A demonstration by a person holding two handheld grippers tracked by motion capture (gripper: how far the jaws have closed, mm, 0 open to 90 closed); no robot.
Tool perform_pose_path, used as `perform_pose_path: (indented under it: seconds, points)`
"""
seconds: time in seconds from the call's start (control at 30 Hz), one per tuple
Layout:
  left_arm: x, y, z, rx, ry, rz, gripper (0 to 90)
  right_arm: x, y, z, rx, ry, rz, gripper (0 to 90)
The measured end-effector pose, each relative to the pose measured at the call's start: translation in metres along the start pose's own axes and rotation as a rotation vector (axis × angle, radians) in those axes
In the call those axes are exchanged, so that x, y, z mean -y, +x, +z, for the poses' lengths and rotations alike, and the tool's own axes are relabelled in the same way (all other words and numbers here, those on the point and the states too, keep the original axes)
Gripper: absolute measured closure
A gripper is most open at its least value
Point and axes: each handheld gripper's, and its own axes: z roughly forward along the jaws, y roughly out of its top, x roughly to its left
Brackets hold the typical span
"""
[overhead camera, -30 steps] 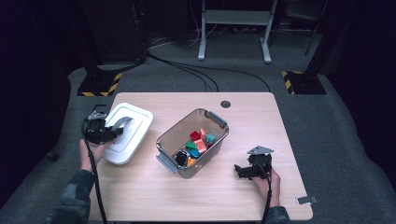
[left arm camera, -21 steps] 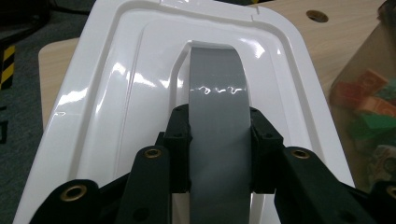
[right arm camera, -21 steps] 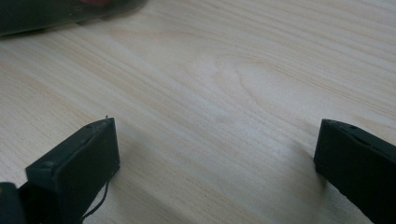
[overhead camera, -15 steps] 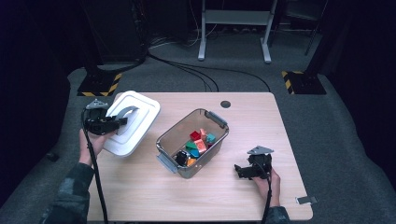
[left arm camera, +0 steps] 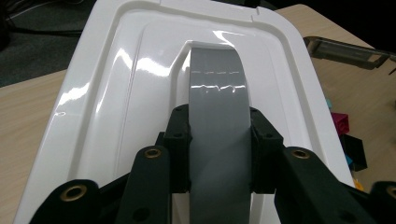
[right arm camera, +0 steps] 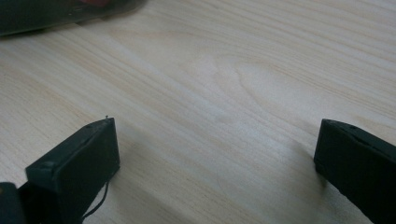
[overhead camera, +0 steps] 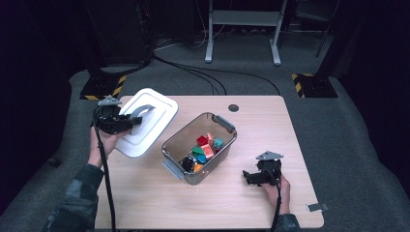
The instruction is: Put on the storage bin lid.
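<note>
A white lid with a grey strap handle hangs tilted above the table's left side. My left gripper is shut on that handle, one black pad on each side of it. A clear grey bin stands uncovered in the middle of the table, with several coloured blocks inside. My right gripper rests low on the wooden table to the right of the bin, jaws wide apart with only bare wood between them.
The bin's grey latch and a few blocks show past the lid's right edge in the left gripper view. A dark round hole sits near the table's far edge. Cables and stand legs lie on the floor beyond.
The left gripper has lifted the lid off the table and raised it, tilting it up toward the far left. The right gripper has stayed put.
</note>
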Motion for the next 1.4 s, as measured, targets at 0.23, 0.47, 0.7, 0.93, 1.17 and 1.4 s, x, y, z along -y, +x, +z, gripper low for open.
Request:
perform_pose_path:
  seconds: [0.23, 0.47, 0.7, 0.93, 1.17, 1.4]
  points:
    - [-0.008, -0.011, 0.004, 0.024, 0.013, 0.015, 66.6, 0.000, 0.000, 0.000, 0.000, 0.002, 0.002, 0.0]
    - [-0.015, -0.032, 0.013, 0.062, 0.027, 0.040, 66.6, 0.000, 0.000, 0.000, 0.000, 0.001, 0.000, 0.0]
    - [-0.018, -0.048, 0.024, 0.095, 0.046, 0.056, 66.6, 0.000, 0.000, 0.000, 0.000, 0.000, 0.001, 0.0]
    - [-0.020, -0.069, 0.041, 0.128, 0.086, 0.089, 66.6, 0.000, 0.000, 0.000, 0.000, 0.000, 0.000, 0.0]
    - [-0.020, -0.083, 0.052, 0.154, 0.102, 0.090, 66.5, 0.000, 0.000, 0.000, 0.000, 0.000, -0.001, 0.0]
    - [-0.019, -0.097, 0.066, 0.188, 0.126, 0.097, 66.5, 0.000, 0.000, 0.000, 0.000, 0.001, 0.001, 0.0]
